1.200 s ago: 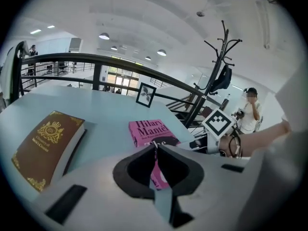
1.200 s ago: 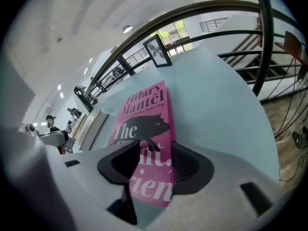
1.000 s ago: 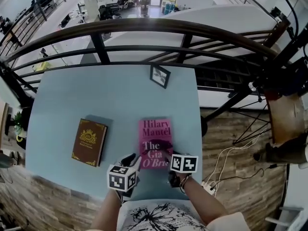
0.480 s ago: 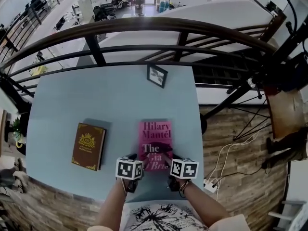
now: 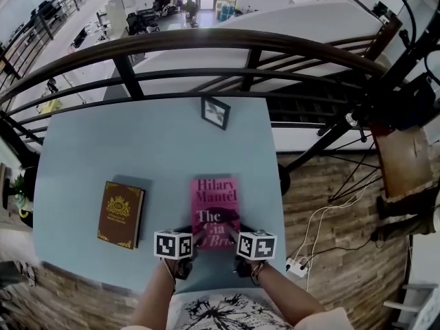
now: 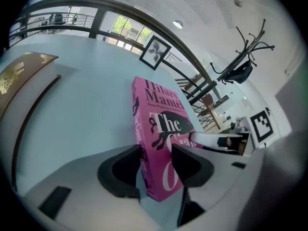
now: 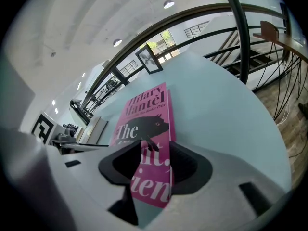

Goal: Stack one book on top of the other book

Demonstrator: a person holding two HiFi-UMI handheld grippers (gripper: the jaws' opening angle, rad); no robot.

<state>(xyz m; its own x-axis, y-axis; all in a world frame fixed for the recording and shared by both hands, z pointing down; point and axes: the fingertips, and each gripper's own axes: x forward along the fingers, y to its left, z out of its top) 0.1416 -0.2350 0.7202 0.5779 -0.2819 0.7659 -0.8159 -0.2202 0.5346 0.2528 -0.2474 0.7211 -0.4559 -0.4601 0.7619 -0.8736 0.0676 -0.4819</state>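
A pink book (image 5: 214, 201) lies flat near the front of the pale blue table (image 5: 137, 150), with a brown book (image 5: 121, 214) to its left. My left gripper (image 5: 189, 234) straddles the pink book's (image 6: 159, 114) near left corner. Its jaws are closing, with the spine between them, and the left gripper (image 6: 156, 153) still shows some slack. My right gripper (image 5: 234, 234) is at the near right corner. In the right gripper view the right gripper (image 7: 156, 150) is shut on the pink book (image 7: 144, 114), pads on cover and underside. The brown book (image 6: 19, 73) lies apart at far left.
A small framed picture (image 5: 215, 111) stands at the table's far edge, in front of a dark curved railing (image 5: 206, 43). The table's right edge drops to a wooden floor with cables (image 5: 309, 232). Bare tabletop separates the two books.
My left gripper has come down from above the table to the pink book's near left corner, and its jaws have spread around it. The right gripper has stayed on the book.
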